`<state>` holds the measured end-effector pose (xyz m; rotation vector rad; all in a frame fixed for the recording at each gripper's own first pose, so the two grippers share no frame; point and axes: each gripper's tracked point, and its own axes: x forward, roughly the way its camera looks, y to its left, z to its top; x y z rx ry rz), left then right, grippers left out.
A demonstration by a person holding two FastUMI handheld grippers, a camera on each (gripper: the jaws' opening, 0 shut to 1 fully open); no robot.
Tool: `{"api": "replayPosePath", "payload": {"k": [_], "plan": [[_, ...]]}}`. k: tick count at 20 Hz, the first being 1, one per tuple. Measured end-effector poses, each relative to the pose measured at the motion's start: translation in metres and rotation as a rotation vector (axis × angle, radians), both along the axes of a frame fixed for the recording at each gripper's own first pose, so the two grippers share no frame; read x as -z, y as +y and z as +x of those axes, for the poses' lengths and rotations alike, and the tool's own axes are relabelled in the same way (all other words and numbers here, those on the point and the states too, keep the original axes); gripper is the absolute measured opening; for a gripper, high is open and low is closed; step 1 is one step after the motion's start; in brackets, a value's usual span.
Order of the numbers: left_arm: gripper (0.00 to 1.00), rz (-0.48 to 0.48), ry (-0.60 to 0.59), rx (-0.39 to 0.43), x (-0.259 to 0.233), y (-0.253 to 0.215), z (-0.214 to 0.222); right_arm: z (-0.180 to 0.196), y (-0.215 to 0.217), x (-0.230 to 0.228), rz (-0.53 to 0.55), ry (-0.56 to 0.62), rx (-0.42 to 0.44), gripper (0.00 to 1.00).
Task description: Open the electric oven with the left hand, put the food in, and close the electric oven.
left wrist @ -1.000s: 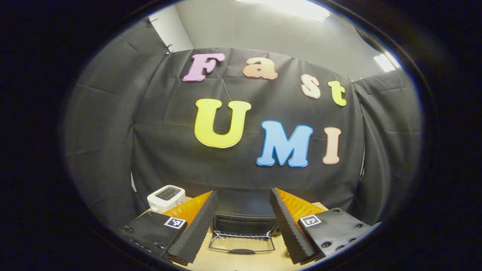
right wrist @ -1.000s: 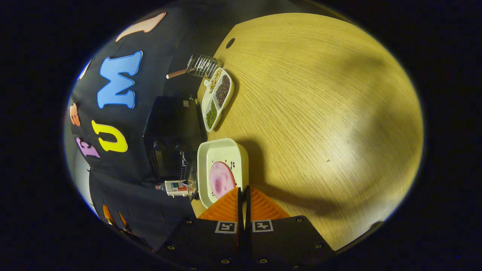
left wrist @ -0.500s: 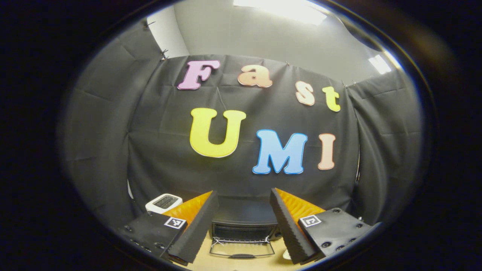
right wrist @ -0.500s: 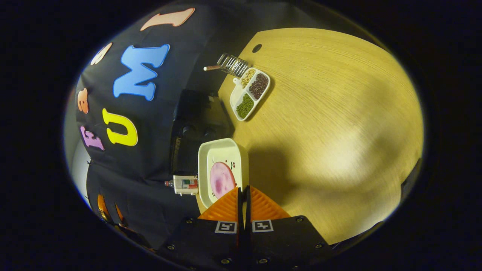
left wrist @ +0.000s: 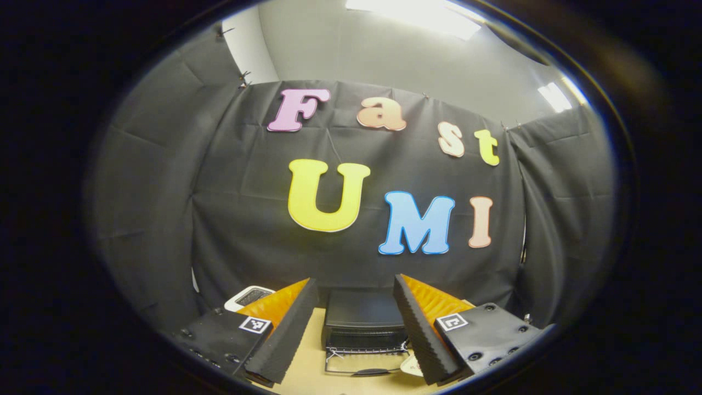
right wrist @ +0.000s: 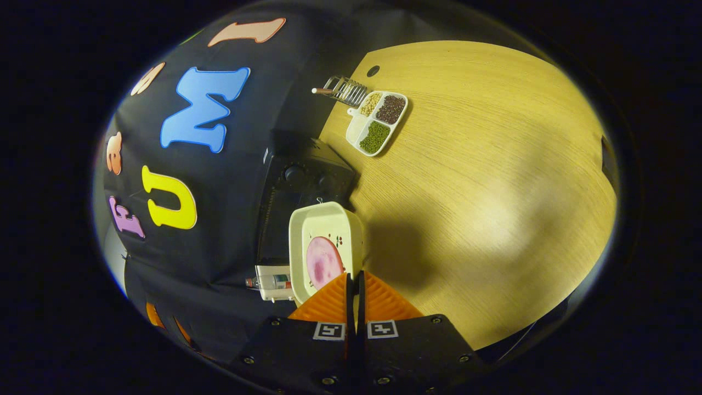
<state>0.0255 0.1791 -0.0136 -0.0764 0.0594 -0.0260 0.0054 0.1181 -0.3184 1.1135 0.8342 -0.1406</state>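
In my left gripper view, my own fingers [left wrist: 285, 334] cover the sides of the electric oven [left wrist: 364, 323], and its dropped door [left wrist: 364, 365] runs off the bottom edge. The toaster [left wrist: 249, 295] peeks out half hidden behind my left finger. A pale object [left wrist: 410, 366] by my other finger is too cut off to name.

In my right gripper view, the white dish [right wrist: 324, 249] blocks much of the oven's front, and my closed fingertips hide its near rim. The small box [right wrist: 272, 282] beside it is too blurred to identify.

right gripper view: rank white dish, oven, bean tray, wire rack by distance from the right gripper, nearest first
From the right gripper:
1. white dish, held by its rim at the fingertips
2. oven, just beyond the dish
3. bean tray, farther along the table's back edge
4. wire rack, just past the tray
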Motion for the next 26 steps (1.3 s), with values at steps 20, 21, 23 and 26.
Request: {"api": "replayPosePath", "payload": {"k": [20, 21, 23, 26], "plan": [[0.92, -0.004, 0.056, -0.147, 0.016, 0.132, -0.024, 0.161, 0.114, 0.044, 0.082, 0.05, 0.429, 0.01], [0.96, -0.005, 0.06, -0.159, 0.017, 0.139, -0.024, 0.17, 0.119, 0.044, 0.091, 0.036, 0.442, 0.01], [0.92, -0.005, 0.071, -0.18, 0.019, 0.15, -0.025, 0.187, 0.128, 0.047, 0.1, 0.013, 0.462, 0.01], [0.96, 0.0, 0.085, -0.209, 0.025, 0.164, -0.028, 0.21, 0.131, 0.055, 0.086, 0.004, 0.504, 0.01]]}}
